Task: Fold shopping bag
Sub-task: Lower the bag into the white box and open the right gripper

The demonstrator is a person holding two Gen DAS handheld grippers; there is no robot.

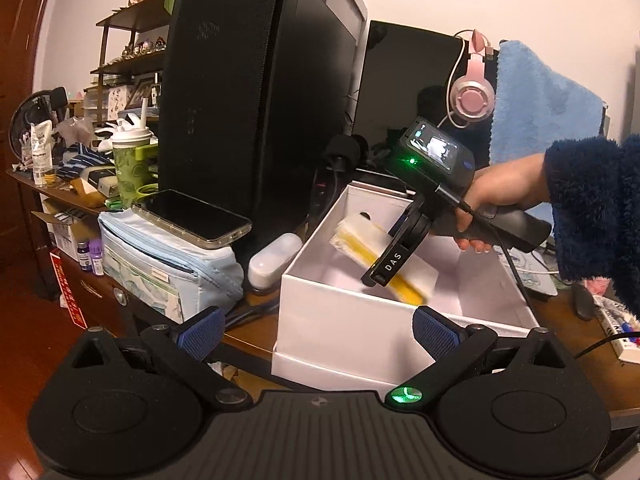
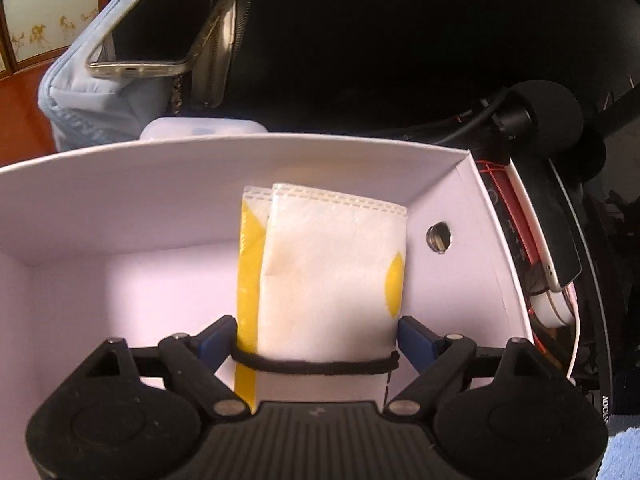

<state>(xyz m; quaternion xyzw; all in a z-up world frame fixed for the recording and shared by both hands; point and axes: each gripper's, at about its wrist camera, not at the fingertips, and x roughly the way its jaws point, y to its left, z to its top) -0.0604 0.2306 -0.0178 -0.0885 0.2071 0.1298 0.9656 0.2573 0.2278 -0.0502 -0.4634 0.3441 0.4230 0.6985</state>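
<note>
Left gripper (image 1: 316,330) is hovering at the white box's (image 1: 344,320) near wall, jaws apart, holding nothing. Right gripper (image 2: 316,334) is reaching into the box, jaws clamped on the folded shopping bag (image 2: 332,264), bundled with a black elastic band (image 2: 316,365). Bag is sitting inside the box, toward its far right corner. Judgement: lowering flat to the floor, then releasing gently, so the bundle is not springing open.

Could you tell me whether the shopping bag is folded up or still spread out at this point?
Folded. The shopping bag is a compact layered bundle with a black band around it, held by the right gripper inside the white box.
</note>
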